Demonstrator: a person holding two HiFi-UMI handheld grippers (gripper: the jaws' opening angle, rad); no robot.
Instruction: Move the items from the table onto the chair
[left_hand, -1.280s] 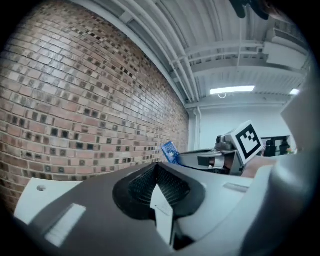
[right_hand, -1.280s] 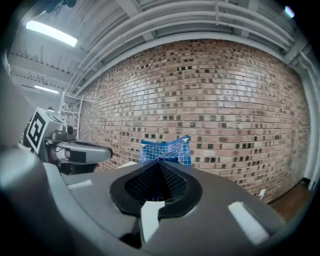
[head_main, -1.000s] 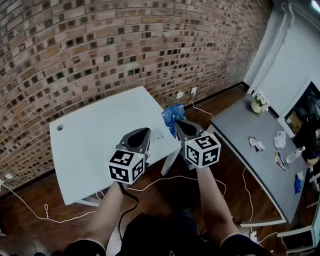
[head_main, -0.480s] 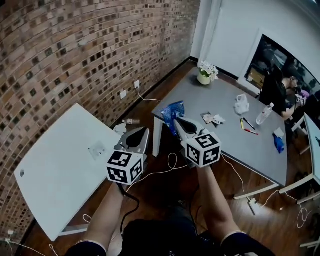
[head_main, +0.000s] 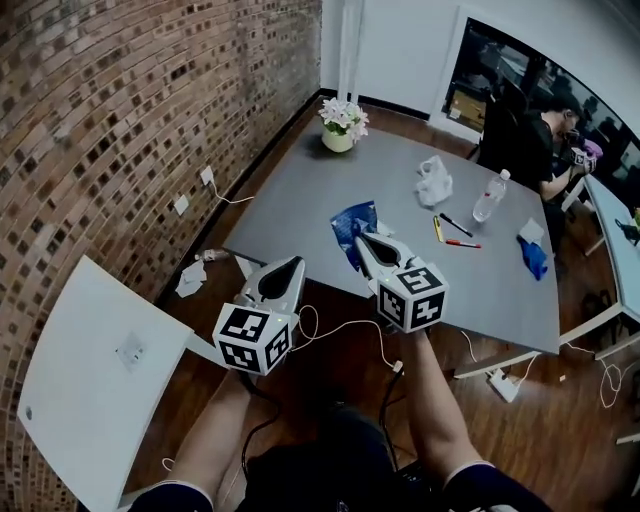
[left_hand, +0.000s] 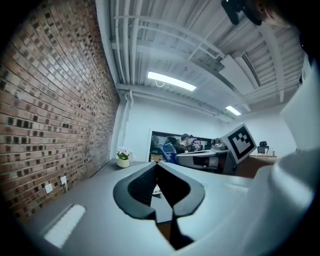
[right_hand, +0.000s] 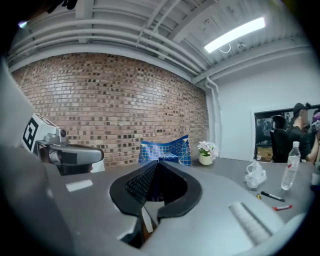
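Observation:
My right gripper (head_main: 362, 240) is shut on a blue patterned bag (head_main: 350, 225), which sticks up past its tips over the near edge of the grey table (head_main: 290, 205). In the right gripper view the blue patterned bag (right_hand: 165, 150) stands upright just beyond the right gripper (right_hand: 157, 162). My left gripper (head_main: 287, 262) hangs beside it at the left, above the floor, shut with nothing in it. The left gripper (left_hand: 156, 165) shows its jaws closed together in its own view.
On the grey table are a flower pot (head_main: 340, 125), a crumpled white plastic bag (head_main: 433, 182), a water bottle (head_main: 488, 200), pens (head_main: 458, 235) and a blue item (head_main: 533, 258). A seated person (head_main: 535, 140) is at the far right. A white table (head_main: 80, 380) stands at lower left. Cables lie on the floor.
The view has swung right, from the white table to the grey table. Both grippers came along, the right one still holding the blue bag.

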